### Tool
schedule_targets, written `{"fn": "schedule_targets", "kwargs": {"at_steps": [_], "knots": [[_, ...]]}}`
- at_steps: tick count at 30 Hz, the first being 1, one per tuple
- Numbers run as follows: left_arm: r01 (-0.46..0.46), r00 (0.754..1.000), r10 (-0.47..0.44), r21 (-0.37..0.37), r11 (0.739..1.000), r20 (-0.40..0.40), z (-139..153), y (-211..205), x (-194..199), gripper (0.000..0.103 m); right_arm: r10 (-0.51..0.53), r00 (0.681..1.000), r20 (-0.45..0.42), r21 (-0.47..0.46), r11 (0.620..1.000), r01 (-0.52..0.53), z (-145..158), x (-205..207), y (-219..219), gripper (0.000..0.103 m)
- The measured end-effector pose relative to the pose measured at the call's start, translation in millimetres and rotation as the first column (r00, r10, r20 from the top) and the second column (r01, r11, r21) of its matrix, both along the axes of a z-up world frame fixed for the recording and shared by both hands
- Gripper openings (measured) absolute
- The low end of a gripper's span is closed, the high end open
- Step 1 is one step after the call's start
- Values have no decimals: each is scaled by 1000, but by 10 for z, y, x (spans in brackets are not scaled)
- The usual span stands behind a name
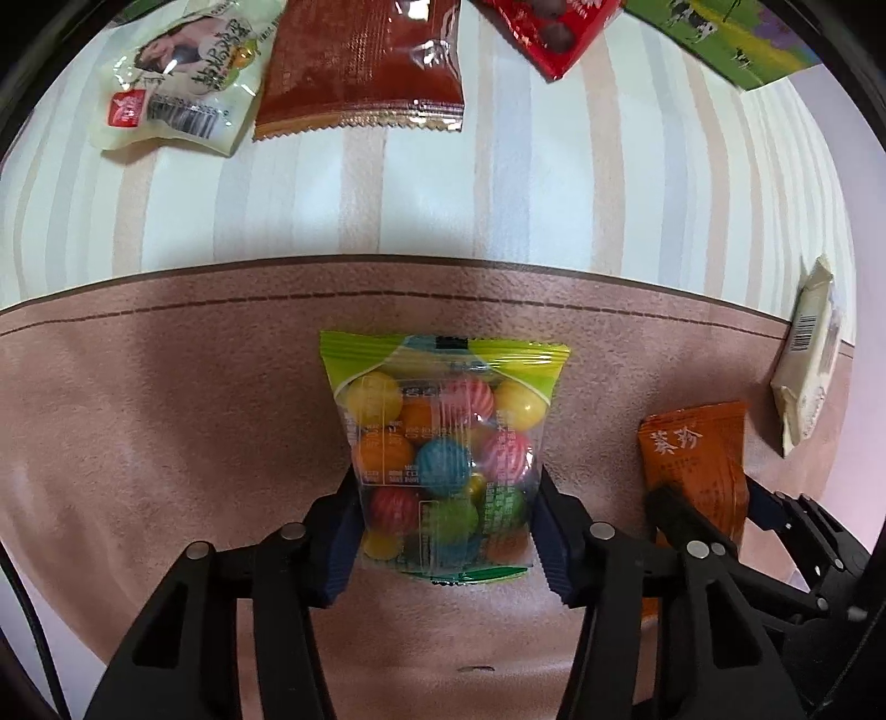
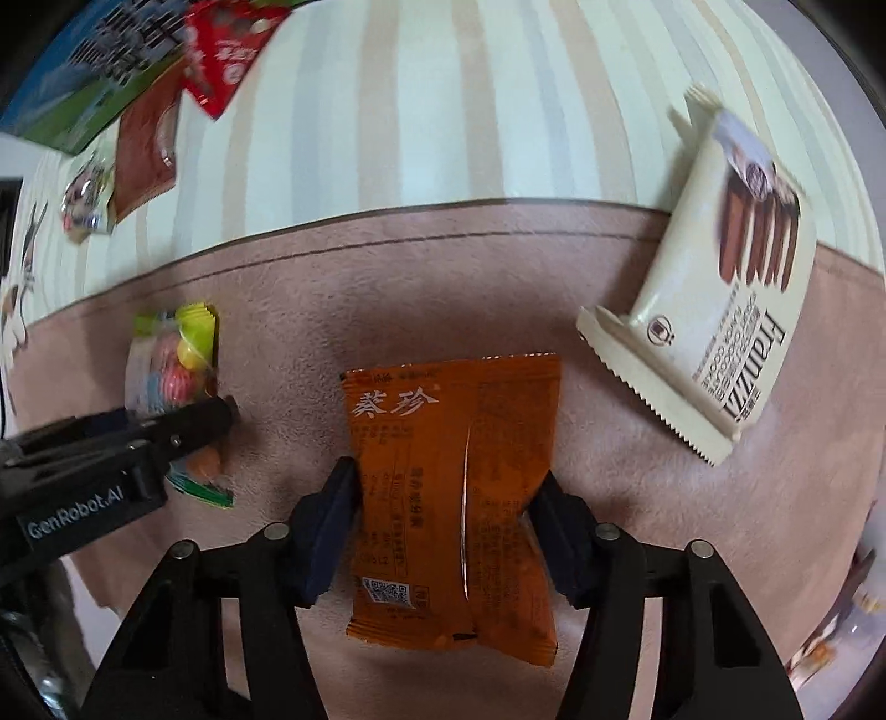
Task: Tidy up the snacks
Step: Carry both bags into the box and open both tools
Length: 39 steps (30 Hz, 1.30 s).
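— Where do the two tongs sit?

— Both reach forward, low over the brown suede mat (image 1: 166,421), side by side. The left tongs (image 1: 446,515) are clenched on the gumball packet (image 1: 443,443), blue pads pressing its lower sides. The right tongs (image 2: 446,526) grip the orange snack packet (image 2: 451,498) the same way, around its lower half.

— Anything hard to see?

— In the right wrist view the gumball packet (image 2: 171,365) is blurred and half covered by the left tongs' arm. The Franzzi wafer packet (image 2: 720,288) lies across the mat's far edge onto the striped cloth (image 2: 443,111). Far back, a brown-red sachet (image 1: 360,66), a clear egg snack pouch (image 1: 177,77), a red packet (image 1: 548,33) and a green carton (image 1: 720,39) are cut off by the frame.
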<state>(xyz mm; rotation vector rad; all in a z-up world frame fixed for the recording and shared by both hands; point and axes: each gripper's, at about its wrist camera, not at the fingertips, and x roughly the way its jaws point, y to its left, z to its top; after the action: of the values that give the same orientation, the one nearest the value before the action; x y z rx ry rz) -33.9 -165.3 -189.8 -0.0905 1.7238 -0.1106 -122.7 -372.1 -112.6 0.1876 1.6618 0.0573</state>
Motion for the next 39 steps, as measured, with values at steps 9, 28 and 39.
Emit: {"fn": "schedule_targets", "kwargs": {"at_steps": [9, 28, 39], "knots": [[-42, 997, 47, -89, 995, 60, 678, 134, 101, 49, -84, 993, 83, 157, 985, 70, 611, 134, -402, 56], [4, 925, 50, -140, 990, 376, 2469, 274, 2202, 49, -154, 871, 466, 262, 965, 30, 2099, 2199, -488, 56], [-40, 963, 39, -1, 999, 266, 1651, 449, 3048, 85, -132, 932, 338, 152, 985, 84, 1183, 3148, -360, 95]]}}
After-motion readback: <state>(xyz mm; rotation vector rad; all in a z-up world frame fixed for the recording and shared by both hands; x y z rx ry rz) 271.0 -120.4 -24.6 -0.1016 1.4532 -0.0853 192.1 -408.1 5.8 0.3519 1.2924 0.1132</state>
